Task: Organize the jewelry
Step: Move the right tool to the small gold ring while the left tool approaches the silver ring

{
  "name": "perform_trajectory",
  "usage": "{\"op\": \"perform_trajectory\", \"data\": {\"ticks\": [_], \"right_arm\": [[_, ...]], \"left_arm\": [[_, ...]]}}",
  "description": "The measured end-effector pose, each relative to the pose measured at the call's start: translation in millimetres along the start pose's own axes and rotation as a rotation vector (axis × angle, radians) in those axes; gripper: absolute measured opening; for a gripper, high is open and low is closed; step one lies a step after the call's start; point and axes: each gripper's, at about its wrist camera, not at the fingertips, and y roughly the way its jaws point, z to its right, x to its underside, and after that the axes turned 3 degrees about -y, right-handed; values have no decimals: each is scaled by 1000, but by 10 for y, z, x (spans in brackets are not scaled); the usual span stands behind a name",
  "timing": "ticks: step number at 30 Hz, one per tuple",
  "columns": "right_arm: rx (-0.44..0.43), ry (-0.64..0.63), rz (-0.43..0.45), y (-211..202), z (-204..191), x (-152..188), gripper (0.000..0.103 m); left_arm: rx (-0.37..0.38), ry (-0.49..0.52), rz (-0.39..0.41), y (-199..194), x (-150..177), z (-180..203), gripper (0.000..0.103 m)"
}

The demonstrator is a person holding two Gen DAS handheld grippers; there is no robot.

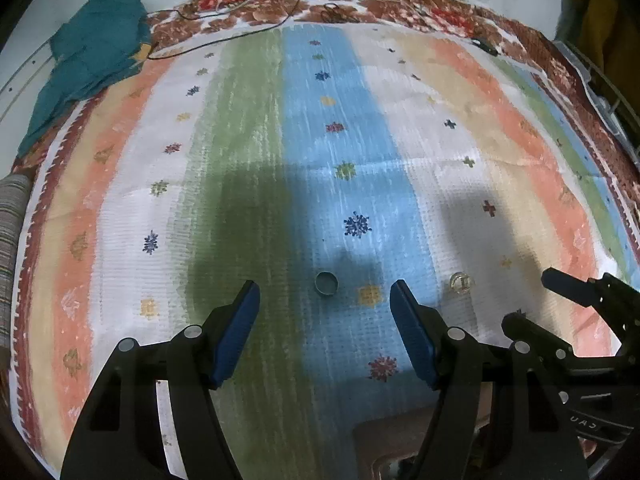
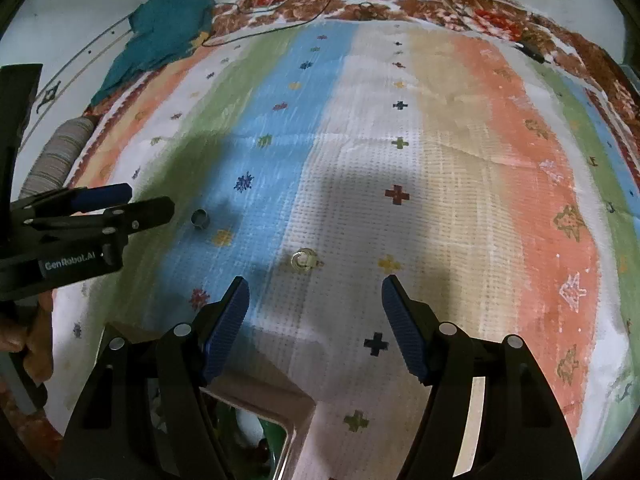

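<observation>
On the striped woven cloth [image 1: 400,128], the left gripper [image 1: 325,300] hovers with its blue-padded jaws spread wide and empty. Just ahead of it, on the blue stripe, lies a dull grey metal band ring [image 1: 326,283]. To that ring's right, on the white stripe, rests a small clear-stoned ring [image 2: 304,261]. The right gripper [image 2: 316,292], jaws likewise spread and empty, sits directly before it.
</observation>
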Motion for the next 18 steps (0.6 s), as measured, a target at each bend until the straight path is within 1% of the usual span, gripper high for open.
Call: {"op": "perform_trajectory", "data": {"ticks": [4,15,18], "right_arm": [[14,2,-19,91,16,-38,69],[-8,-6,-64,289,55,-142,69],[-13,-3,-60,328,56,-160,69]], "left_arm": [[1,0,-22,98,-16,-21,67],[-4,6,-74,366,-91,-71,67],[-6,13,-86,428,-93,-57,67]]}}
